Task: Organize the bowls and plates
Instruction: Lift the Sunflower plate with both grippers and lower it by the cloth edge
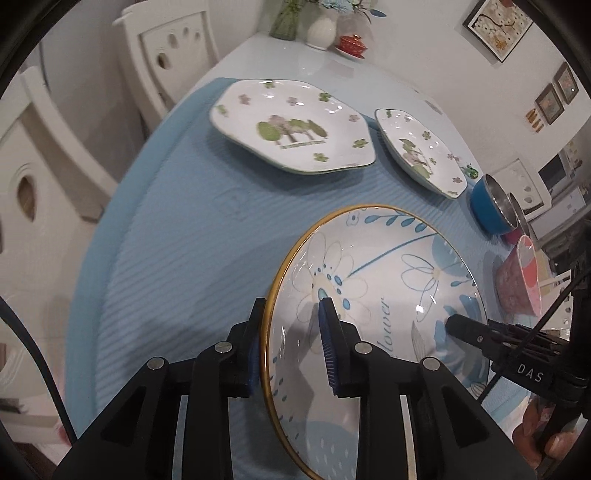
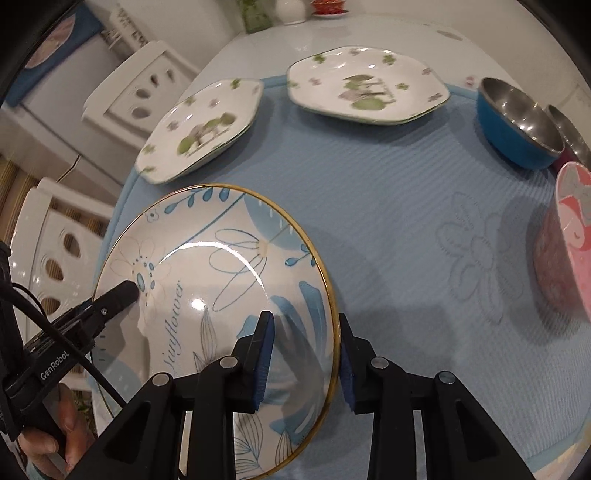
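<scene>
A round sunflower plate [image 1: 388, 288] with a gold rim and blue flowers hangs tilted above the blue mat [image 1: 177, 236]. My left gripper [image 1: 293, 317] is shut on its left rim, one finger outside and one inside. My right gripper [image 2: 304, 328] is shut on the opposite rim of the same plate [image 2: 207, 266]. Each gripper's black fingertip shows across the plate in the other view. Two hexagonal white plates with green trees lie beyond, one larger [image 1: 291, 125] and one smaller [image 1: 421, 151]. They show as well in the right wrist view, the left one [image 2: 199, 133] and the right one [image 2: 369, 85].
A blue bowl [image 2: 517, 125] with a steel inside sits at the mat's right, another steel-lined bowl [image 2: 570, 133] behind it. A pink patterned bowl [image 2: 565, 240] stands nearer on the right. White chairs [image 1: 173, 48] line the table's left side. A vase [image 1: 321, 31] and red cup [image 1: 352, 44] stand at the far end.
</scene>
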A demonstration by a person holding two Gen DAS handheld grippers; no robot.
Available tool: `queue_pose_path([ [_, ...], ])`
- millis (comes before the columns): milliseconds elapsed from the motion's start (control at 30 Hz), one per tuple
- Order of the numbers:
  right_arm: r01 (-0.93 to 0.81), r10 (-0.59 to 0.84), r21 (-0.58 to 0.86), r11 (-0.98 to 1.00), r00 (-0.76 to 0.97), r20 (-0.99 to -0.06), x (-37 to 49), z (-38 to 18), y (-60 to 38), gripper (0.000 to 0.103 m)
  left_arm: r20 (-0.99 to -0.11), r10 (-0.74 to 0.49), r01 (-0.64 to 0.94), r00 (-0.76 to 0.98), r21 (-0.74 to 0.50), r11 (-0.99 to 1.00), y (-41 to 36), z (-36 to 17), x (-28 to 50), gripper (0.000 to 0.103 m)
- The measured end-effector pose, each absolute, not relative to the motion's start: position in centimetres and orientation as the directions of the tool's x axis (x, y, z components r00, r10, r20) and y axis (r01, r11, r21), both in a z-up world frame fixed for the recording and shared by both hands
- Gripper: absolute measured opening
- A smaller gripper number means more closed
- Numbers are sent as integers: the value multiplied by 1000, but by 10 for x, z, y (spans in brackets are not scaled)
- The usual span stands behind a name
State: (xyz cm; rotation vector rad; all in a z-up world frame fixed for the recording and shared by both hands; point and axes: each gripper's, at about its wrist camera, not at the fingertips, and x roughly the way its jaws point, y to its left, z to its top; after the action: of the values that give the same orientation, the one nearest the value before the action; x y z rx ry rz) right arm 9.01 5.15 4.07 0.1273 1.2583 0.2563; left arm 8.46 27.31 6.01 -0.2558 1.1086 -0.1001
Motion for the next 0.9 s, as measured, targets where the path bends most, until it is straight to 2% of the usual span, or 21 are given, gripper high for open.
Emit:
queue_pose_path([
  [400, -175, 271, 242, 955, 167, -948, 48, 10, 87, 32, -915, -146, -81, 375, -190, 978, 301, 43, 42, 25],
  [500, -177, 253, 223, 959, 172, -952, 46, 6, 90, 32, -908, -174, -87, 381, -222, 971, 304, 38, 40, 28],
  [600, -163, 267, 240, 957, 176, -947, 37, 9, 86, 32, -906, -208, -125, 368, -270, 955, 310, 32, 40, 27],
  [900, -59, 266, 261, 964, 302, -915, 20, 45, 25, 32, -891, -72, -138, 448, -149, 979, 320, 68, 15, 26],
])
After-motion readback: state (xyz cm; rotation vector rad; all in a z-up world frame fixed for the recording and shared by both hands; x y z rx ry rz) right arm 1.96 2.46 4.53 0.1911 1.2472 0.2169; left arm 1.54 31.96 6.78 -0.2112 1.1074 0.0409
